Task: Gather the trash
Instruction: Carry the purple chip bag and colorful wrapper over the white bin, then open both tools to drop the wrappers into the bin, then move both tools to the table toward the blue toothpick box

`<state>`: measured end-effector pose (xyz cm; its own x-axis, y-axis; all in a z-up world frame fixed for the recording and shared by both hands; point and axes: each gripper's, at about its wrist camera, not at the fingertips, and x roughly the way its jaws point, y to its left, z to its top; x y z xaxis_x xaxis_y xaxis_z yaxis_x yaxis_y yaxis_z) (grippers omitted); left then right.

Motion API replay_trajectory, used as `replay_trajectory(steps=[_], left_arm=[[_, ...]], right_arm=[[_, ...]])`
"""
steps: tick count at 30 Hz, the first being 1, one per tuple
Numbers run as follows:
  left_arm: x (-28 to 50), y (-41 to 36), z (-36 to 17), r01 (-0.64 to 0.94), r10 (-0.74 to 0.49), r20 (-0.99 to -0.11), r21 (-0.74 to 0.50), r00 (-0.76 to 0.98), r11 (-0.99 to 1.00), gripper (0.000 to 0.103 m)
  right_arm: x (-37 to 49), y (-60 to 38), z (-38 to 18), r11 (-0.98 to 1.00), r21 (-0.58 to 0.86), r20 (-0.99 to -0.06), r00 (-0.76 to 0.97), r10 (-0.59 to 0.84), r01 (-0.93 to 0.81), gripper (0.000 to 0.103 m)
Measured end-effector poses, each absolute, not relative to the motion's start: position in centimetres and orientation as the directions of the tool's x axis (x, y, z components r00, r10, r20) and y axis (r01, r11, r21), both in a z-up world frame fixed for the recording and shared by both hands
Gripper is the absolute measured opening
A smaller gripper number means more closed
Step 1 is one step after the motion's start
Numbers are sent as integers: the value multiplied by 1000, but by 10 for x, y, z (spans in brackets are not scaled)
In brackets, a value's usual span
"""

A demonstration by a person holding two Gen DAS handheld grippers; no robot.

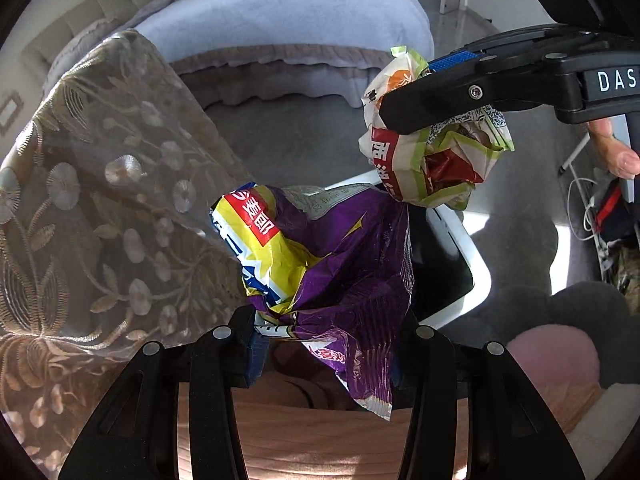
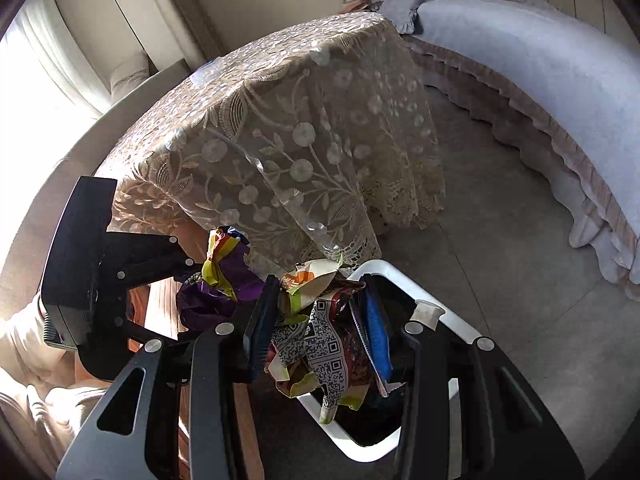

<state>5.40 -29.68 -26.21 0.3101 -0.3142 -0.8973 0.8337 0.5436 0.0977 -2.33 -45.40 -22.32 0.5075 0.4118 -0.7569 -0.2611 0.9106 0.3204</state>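
Observation:
My left gripper (image 1: pixel 326 340) is shut on a crumpled purple and yellow snack bag (image 1: pixel 340 264) and holds it in the air beside the lace-covered table. It also shows in the right wrist view (image 2: pixel 224 280). My right gripper (image 2: pixel 320 340) is shut on a crumpled white, green and red wrapper (image 2: pixel 320 336) with a QR code. That wrapper (image 1: pixel 432 160) hangs above the white trash bin (image 1: pixel 480 276). The bin (image 2: pixel 460 320) with its dark inside stands on the floor right below both grippers.
A table with a beige floral lace cloth (image 2: pixel 300 140) stands to the left. A bed with a lilac cover (image 2: pixel 540 80) lies across the room. Grey tiled floor (image 2: pixel 500 220) lies between them. A wooden surface (image 1: pixel 320 440) is under my left gripper. Cables and bags (image 1: pixel 608 216) lie at the right.

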Motion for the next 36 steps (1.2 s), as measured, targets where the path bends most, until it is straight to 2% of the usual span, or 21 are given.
replay_trajectory(steps=[2, 3, 4, 5, 6, 7, 12, 22, 36], left_arm=[[54, -302, -274, 847, -302, -913, 81, 274, 525, 47], [55, -306, -281, 854, -286, -925, 72, 251, 515, 58], [56, -308, -290, 858, -273, -932, 69, 237, 508, 91], [52, -311, -294, 856, -265, -929, 91, 257, 509, 98], [52, -313, -296, 857, -262, -926, 108, 271, 503, 98], [53, -315, -300, 860, -253, -930, 112, 268, 499, 98], [66, -315, -303, 844, -256, -935, 76, 246, 531, 98], [67, -308, -286, 836, -298, -910, 88, 289, 542, 98], [65, -270, -204, 764, -403, -779, 145, 480, 629, 98]], right_arm=[[-21, -456, -236, 903, 338, -773, 469, 427, -265, 45], [-19, -455, -243, 904, 333, -791, 441, 423, -270, 48], [-18, -454, -249, 912, 310, -805, 436, 402, -270, 61], [-17, -454, -253, 924, 278, -814, 446, 371, -261, 87], [-17, -455, -256, 934, 252, -821, 456, 345, -252, 96], [-16, -455, -259, 934, 247, -825, 450, 343, -259, 99], [-11, -457, -262, 929, 249, -829, 436, 350, -272, 99], [-5, -447, -247, 926, 215, -818, 461, 345, -312, 99], [-6, -398, -183, 903, 77, -740, 583, 336, -422, 99]])
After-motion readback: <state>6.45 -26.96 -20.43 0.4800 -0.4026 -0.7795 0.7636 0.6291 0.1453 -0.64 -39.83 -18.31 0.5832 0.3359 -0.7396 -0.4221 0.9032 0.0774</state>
